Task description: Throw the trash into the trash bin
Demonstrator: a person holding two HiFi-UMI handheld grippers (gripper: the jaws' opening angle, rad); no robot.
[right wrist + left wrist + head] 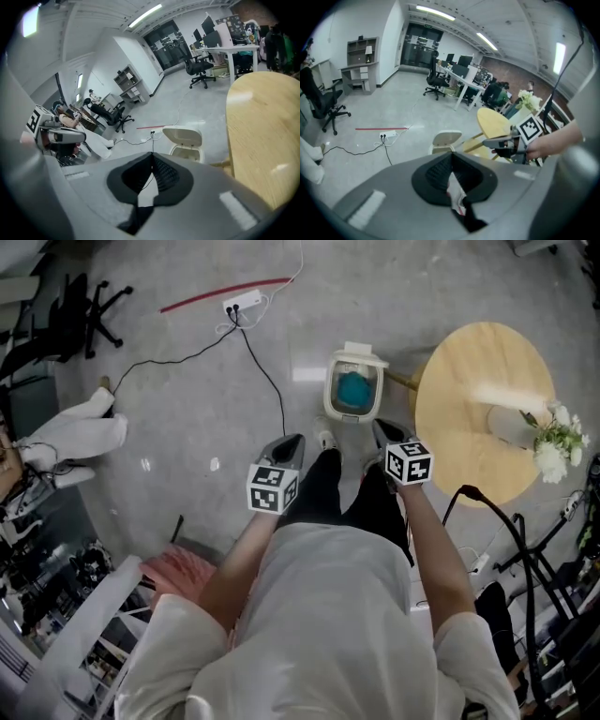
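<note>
The white trash bin [354, 390] stands on the floor just ahead of the person's feet, lid up, with a blue liner inside. It also shows as trash bin [446, 140] and trash bin [186, 140]. My left gripper [291, 442] hangs near the bin's left side. In its own view the left gripper [451, 161] is shut on a crumpled white-and-red scrap of trash [456, 191]. My right gripper [382, 427] is at the bin's right side; in its own view the right gripper [152, 159] is shut with nothing between the pads.
A round wooden table [469, 399] with a vase of white flowers [553, 442] stands right of the bin. A power strip [242, 304] and black cable lie on the floor beyond. An office chair [89, 306] and a white bundle [75, 432] are at the left.
</note>
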